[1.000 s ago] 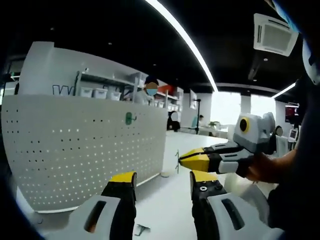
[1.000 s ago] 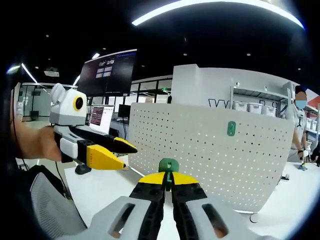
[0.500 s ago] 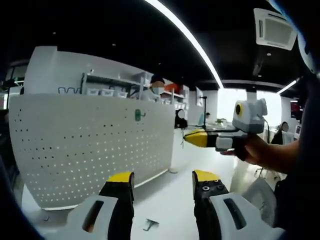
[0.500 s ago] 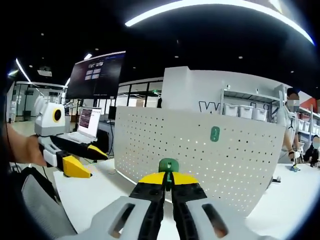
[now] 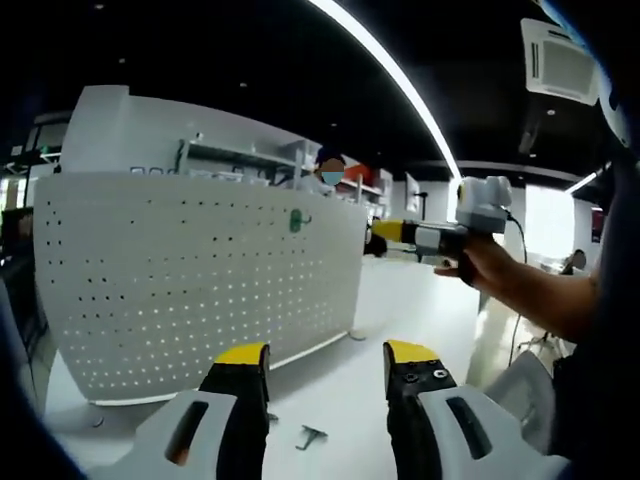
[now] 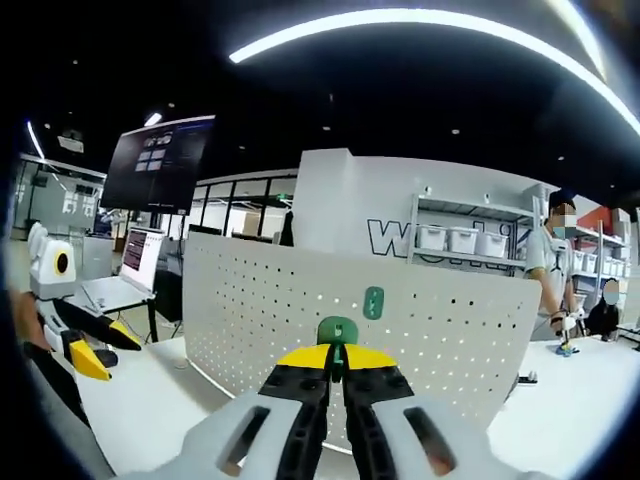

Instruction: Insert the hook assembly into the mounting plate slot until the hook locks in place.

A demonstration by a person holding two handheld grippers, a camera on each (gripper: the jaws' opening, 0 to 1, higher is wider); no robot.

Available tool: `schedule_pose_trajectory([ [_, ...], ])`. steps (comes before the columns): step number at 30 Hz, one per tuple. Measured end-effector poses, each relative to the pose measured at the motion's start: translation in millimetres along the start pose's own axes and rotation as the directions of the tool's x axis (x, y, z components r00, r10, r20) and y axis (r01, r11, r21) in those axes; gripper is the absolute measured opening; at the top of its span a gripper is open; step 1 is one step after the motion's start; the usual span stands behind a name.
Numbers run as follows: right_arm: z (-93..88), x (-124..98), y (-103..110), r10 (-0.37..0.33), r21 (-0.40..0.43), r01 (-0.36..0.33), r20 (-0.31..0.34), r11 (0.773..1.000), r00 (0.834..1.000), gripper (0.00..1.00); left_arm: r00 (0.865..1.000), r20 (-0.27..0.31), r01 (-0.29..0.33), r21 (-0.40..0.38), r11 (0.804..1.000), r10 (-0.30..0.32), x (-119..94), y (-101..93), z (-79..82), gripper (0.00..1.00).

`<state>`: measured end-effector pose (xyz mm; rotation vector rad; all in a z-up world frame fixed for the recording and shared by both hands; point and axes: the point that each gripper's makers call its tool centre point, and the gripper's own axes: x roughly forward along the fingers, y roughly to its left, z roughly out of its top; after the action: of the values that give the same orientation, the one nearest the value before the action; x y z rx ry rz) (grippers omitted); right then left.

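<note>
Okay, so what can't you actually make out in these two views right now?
- Right gripper view: most of the green hook is hidden between the shut right gripper.
- Left gripper view: the small metal piece on the table is too small to identify.
- Both views: the pegboard holes are too small to pick out a slot.

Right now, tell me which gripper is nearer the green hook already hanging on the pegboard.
Right. The right gripper, shut on its own green hook, points at the mounted green hook just above its tips. The left gripper hangs open, lower and farther back over the table.
</note>
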<state>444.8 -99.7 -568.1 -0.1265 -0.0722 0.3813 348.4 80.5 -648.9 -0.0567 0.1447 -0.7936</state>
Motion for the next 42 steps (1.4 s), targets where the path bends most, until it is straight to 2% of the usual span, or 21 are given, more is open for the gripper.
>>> schedule_pose_trajectory([
  [15, 7.3, 34.5, -43.3, -0.083, 0.014, 0.082, 0.036, 0.997, 0.996, 0.02, 0.999, -0.012, -0.038, -0.017, 0.999, 0.038, -3.6, 8.8, -5.1, 0.45],
  [22, 12.0, 55.6, -55.9, -0.109, -0.001, 0.109, 0.054, 0.994, 0.993, 0.02, 0.999, -0.019, -0.05, -0.022, 0.998, 0.05, -4.2, 11.6, -7.0, 0.44],
  [30, 9.5, 80.2, -63.4, -0.122, -0.012, 0.123, 0.064, 0.992, 0.991, 0.02, 0.997, -0.032, -0.065, -0.029, 0.997, 0.064, -6.0, 16.0, -11.0, 0.43],
  [34, 1.9, 91.3, -70.3, -0.135, -0.012, 0.136, 0.052, 0.991, 0.989, 0.02, 0.997, -0.037, -0.069, -0.031, 0.997, 0.068, -6.0, 17.0, -12.5, 0.43],
  [42, -7.9, 101.1, -78.5, -0.15, 0.019, 0.149, 0.04, 0.989, 0.988, 0.02, 0.996, -0.039, -0.08, -0.045, 0.996, 0.078, -6.0, 20.7, -13.0, 0.42],
])
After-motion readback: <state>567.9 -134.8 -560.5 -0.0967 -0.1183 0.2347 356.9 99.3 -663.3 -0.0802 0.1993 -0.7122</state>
